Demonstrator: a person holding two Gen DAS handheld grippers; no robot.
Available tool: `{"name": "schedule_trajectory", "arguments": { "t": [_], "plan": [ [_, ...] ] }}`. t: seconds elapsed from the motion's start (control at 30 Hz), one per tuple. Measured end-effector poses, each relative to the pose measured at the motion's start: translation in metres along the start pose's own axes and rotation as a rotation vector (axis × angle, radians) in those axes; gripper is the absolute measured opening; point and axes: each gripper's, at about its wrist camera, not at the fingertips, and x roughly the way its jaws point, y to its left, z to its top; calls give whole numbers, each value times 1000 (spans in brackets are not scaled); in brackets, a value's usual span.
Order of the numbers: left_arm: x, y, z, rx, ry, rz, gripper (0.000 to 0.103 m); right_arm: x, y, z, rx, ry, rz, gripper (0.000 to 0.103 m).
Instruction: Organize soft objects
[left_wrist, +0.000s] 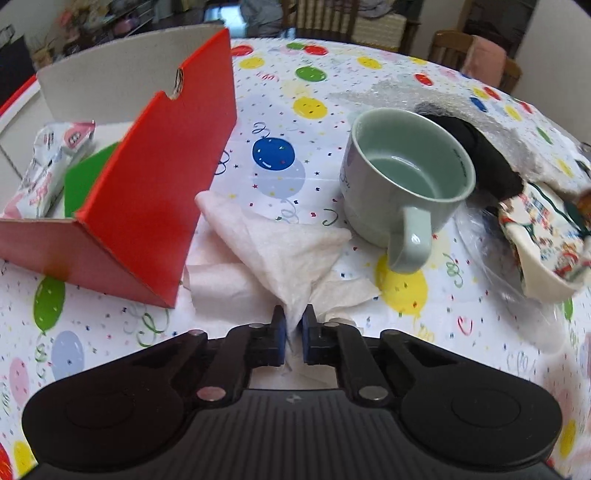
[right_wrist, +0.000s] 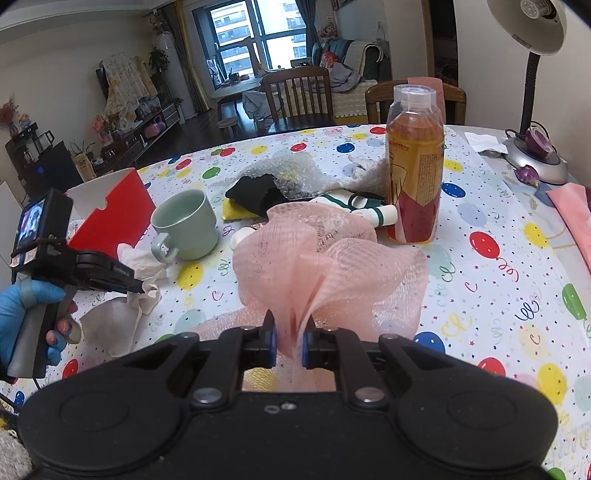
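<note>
Pinching a white tissue (left_wrist: 280, 251) in left hand-held gripper (left_wrist: 294, 321), just right of red box (left_wrist: 155, 192), likely its destination; right hand-held gripper (right_wrist: 289, 334) clamps pink mesh sponge (right_wrist: 325, 262) over bench (right_wrist: 498, 288).

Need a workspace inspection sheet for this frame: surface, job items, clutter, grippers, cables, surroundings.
Surface: balloon-print tablecloth, crowded.
Job's things: white tissue in left gripper; pink mesh sponge in right gripper; red box open, with a wipes pack inside.
Clutter: green mug, drink bottle, bubble wrap, black cloth.
Grippers: both shut on soft items.
Cables: thin lead under the left handle, partly visible.
Surroundings: desk lamp, chairs, window.
</note>
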Motion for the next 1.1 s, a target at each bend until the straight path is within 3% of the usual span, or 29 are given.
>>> {"name": "schedule_trajectory", "arguments": {
  "t": [0.27, 0.67, 1.1],
  "plan": [
    [-51, 16, -10, 86, -70, -109, 8, -5, 12, 6, -19, -17, -1, 11],
    [-114, 56, 13, 125, -170, -226, 8, -12, 70, 33, -73, -53, 59, 11],
    [-155, 125, 55, 156, -256, -246, 8, 7, 158, 84, -147, -89, 165, 11]
  ]
}}
